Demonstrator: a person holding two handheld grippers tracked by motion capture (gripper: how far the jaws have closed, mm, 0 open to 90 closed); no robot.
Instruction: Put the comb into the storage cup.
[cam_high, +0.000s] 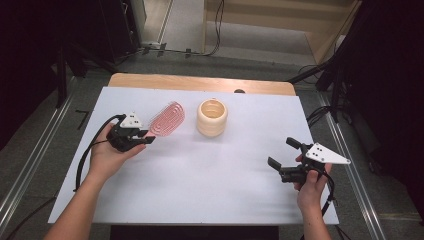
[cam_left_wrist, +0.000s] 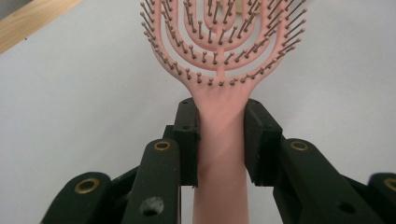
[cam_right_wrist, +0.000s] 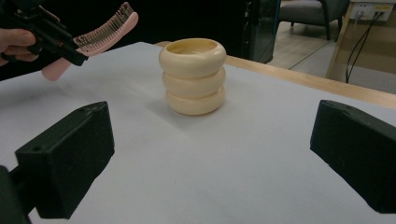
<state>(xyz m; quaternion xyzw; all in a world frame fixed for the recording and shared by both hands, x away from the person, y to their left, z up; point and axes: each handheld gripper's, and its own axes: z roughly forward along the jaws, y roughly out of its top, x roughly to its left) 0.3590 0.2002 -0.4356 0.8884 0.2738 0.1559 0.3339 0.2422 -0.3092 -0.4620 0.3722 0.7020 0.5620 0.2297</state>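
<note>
My left gripper (cam_high: 146, 138) is shut on the handle of a pink hairbrush (cam_high: 167, 118), held off the table at the left with the bristled head pointing toward the cup. In the left gripper view the black pads (cam_left_wrist: 187, 140) clamp the brush's handle (cam_left_wrist: 219, 154) from both sides. A cream ribbed cup (cam_high: 212, 117) made of three stacked rings stands upright at the middle back of the white table. My right gripper (cam_high: 283, 152) hovers open near the right front, its jaws wide apart with nothing between them, aimed at the cup (cam_right_wrist: 192, 77). The held brush (cam_right_wrist: 100, 30) shows at the upper left there.
The white table sheet (cam_high: 200, 180) covers a wooden tabletop whose far edge (cam_high: 200, 82) is bare. Metal rails run along both sides of the table. Dark stands and cables lie on the floor beyond.
</note>
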